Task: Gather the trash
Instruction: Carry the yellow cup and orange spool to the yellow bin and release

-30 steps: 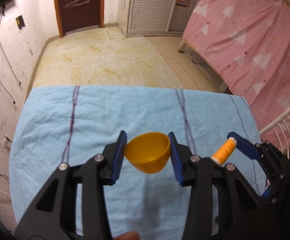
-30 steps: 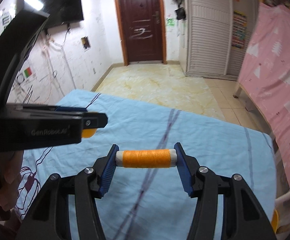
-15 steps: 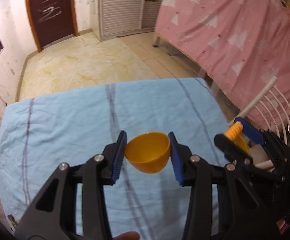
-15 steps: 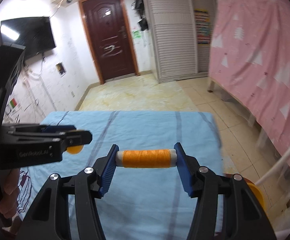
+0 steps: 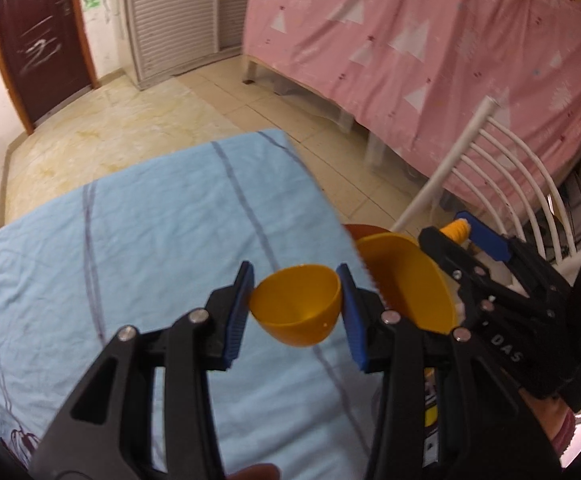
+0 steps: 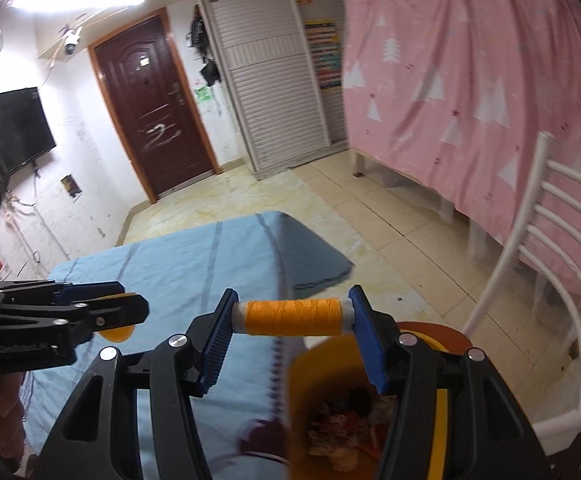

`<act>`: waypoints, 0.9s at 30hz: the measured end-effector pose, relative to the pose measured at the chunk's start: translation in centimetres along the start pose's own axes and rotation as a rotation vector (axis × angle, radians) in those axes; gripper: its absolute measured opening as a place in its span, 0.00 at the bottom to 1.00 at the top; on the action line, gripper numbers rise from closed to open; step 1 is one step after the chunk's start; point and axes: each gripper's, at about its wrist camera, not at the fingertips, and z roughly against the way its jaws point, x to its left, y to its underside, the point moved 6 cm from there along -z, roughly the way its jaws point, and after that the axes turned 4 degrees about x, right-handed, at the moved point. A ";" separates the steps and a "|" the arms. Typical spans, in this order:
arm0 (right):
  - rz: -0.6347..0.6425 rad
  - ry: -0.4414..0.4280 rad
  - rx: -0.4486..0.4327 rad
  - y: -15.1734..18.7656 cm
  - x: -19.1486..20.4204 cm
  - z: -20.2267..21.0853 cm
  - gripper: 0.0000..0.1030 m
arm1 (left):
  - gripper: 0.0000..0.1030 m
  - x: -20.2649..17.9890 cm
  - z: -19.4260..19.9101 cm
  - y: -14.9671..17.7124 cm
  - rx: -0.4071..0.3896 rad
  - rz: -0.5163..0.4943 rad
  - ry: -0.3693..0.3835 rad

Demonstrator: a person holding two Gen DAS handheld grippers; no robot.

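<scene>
My left gripper [image 5: 296, 304] is shut on a small orange bowl-shaped cup [image 5: 294, 308], held above the right edge of the blue cloth-covered table [image 5: 130, 248]. My right gripper [image 6: 292, 318] is shut on an orange thread spool [image 6: 292, 317], gripped end to end. Just beyond the table's right edge stands an orange bin [image 6: 330, 408] with scraps inside; the right gripper hovers over its rim. In the left wrist view the bin [image 5: 406, 280] shows right of the cup, with the right gripper [image 5: 460, 234] above it. The left gripper [image 6: 106, 312] appears at the left of the right wrist view.
A white slatted chair [image 5: 502, 184] stands right behind the bin. A pink patterned sheet [image 5: 430, 40] drapes a bed at the right. Tiled floor [image 5: 130, 120], a dark door [image 6: 150, 116] and a white louvred wardrobe [image 6: 274, 92] lie beyond the table.
Both grippers have swept right across the table with their loads held fast. The bin and chair have come into view; the right gripper now hangs over the bin.
</scene>
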 end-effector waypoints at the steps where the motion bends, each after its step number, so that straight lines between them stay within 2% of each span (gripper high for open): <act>1: -0.010 0.005 0.005 0.3 -0.6 -0.2 0.49 | 0.39 -0.8 -0.3 -0.1 0.003 -0.010 0.005; 9: -0.084 0.031 0.068 3.4 -4.9 -1.5 0.49 | 0.39 -5.5 -1.9 -0.7 0.024 -0.066 0.067; 14: -0.109 0.037 0.136 5.7 -6.0 -3.1 0.51 | 0.39 -8.0 -2.9 -1.3 0.015 -0.076 0.142; 17: -0.133 0.033 0.169 7.2 -6.6 -3.8 0.55 | 0.39 -8.9 -3.9 -1.3 0.031 -0.074 0.157; 19: -0.147 0.029 0.193 8.0 -7.0 -4.2 0.64 | 0.39 -9.2 -4.4 -1.2 0.035 -0.079 0.167; 24: -0.171 0.036 0.197 9.0 -7.7 -3.9 0.67 | 0.39 -9.9 -5.2 -0.8 0.055 -0.091 0.202; 25: -0.174 0.038 0.194 9.0 -7.9 -3.8 0.67 | 0.41 -9.9 -5.1 -0.7 0.055 -0.094 0.204; 27: -0.176 0.043 0.186 8.8 -8.0 -3.4 0.67 | 0.56 -9.9 -5.0 -0.6 0.053 -0.098 0.208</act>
